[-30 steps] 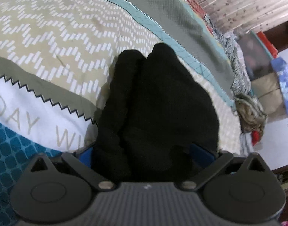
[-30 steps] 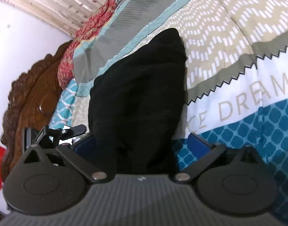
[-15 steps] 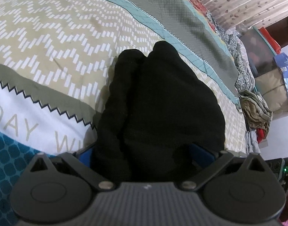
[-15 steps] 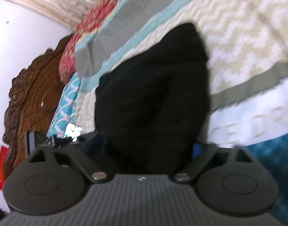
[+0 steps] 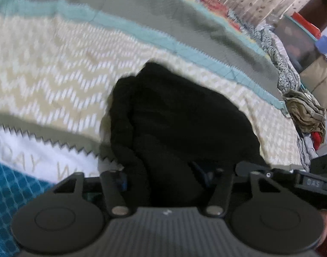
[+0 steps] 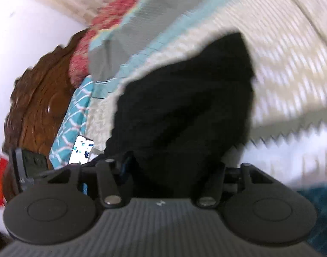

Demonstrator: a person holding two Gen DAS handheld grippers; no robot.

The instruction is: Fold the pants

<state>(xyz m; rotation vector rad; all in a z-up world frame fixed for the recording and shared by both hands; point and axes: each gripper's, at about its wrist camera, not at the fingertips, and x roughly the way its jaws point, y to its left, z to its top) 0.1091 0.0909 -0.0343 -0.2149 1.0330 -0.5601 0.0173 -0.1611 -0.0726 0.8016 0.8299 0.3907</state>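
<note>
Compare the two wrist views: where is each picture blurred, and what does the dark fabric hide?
Left wrist view: bedspread smeared by motion, black pants featureless. Right wrist view: blur stronger, headboard and bedspread streaked; the pants swallow the fingertips of the tongs in both.

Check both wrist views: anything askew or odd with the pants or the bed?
Nothing damaged or spilled. The black pants are bunched in folds rather than flat on the patterned bedspread. Both frames are motion-blurred. Left gripper and right gripper have just been closing, with cloth between the jaws.
</note>
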